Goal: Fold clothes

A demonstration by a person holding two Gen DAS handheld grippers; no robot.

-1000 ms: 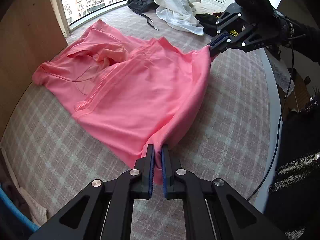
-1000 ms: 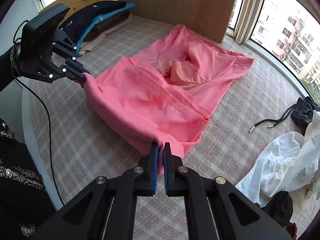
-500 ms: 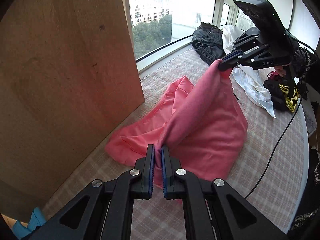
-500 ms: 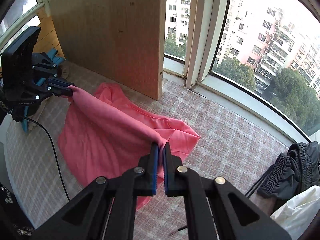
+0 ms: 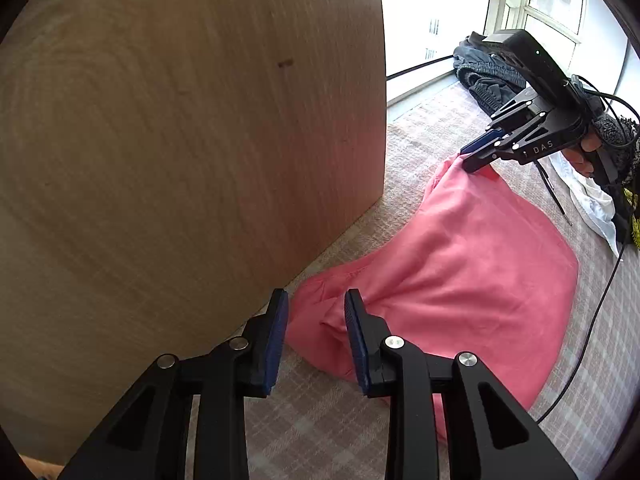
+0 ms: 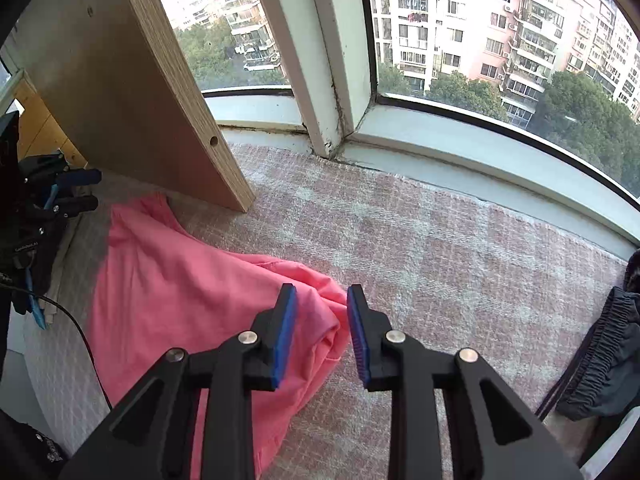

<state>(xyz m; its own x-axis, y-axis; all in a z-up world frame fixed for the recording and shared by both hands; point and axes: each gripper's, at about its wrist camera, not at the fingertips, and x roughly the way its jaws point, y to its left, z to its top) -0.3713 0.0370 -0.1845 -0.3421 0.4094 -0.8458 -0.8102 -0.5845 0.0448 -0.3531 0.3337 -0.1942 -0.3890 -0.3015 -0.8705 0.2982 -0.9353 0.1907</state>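
Both grippers just opening — pink garment lies loose between their jaws.

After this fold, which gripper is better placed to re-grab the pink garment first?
Probably the left. Both grippers have just been opening. The left gripper has a raised fold of the pink garment between its fingers; the right gripper hangs over a flatter corner near the edge.

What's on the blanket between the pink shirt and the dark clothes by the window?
Nothing. In the right wrist view, the checked blanket is bare between the pink shirt and the dark clothes.
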